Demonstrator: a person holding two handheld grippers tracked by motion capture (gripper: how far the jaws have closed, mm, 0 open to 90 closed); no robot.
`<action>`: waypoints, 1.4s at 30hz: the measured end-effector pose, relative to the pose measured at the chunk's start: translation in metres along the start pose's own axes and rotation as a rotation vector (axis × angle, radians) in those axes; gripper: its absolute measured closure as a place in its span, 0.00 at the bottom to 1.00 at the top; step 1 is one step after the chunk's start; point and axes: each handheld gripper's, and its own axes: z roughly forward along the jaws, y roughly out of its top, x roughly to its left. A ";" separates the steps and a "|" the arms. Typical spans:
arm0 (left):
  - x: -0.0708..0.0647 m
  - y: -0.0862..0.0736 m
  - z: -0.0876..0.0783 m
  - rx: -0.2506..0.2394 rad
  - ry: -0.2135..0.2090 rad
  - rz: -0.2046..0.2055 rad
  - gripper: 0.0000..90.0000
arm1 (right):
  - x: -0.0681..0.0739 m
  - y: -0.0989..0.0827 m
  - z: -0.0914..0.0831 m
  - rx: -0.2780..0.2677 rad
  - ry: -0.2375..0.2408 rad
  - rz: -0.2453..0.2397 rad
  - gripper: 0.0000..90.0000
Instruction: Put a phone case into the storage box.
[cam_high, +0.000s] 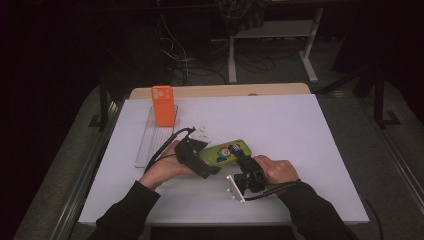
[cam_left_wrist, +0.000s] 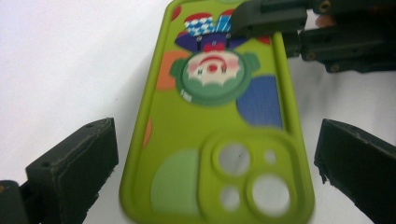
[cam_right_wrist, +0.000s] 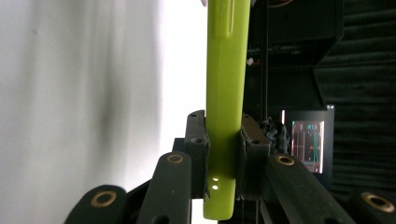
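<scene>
A lime-green phone case (cam_high: 225, 151) with a cartoon print lies near the middle of the white table, camera cut-outs toward my left hand. In the left gripper view the case (cam_left_wrist: 215, 121) runs between the jaws of my left gripper (cam_left_wrist: 217, 156), which stand wide with a gap on each side, touching nothing. My right gripper (cam_high: 243, 161) is shut on the case's far end. The right gripper view looks along the case (cam_right_wrist: 226, 70) edge-on, with the pads of the right gripper (cam_right_wrist: 224, 140) pressed on both faces. That same gripper's jaw (cam_left_wrist: 271, 18) sits on the case's top end.
An orange phone case (cam_high: 162, 105) stands upright on a clear tray (cam_high: 150, 142) at the back left. The white table sheet (cam_high: 300, 140) stretches bare to the right. Dark floor, cables and a desk frame lie beyond the table's far edge.
</scene>
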 end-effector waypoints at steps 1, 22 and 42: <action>0.001 -0.001 -0.001 -0.007 0.003 -0.008 0.00 | -0.001 -0.001 0.000 0.007 0.006 0.009 0.84; 0.014 -0.008 -0.006 0.003 0.039 -0.001 0.00 | -0.027 -0.035 0.009 0.018 0.235 0.578 0.84; 0.017 -0.008 -0.007 -0.017 0.062 -0.062 0.00 | -0.045 -0.068 0.020 -0.033 0.490 1.154 0.84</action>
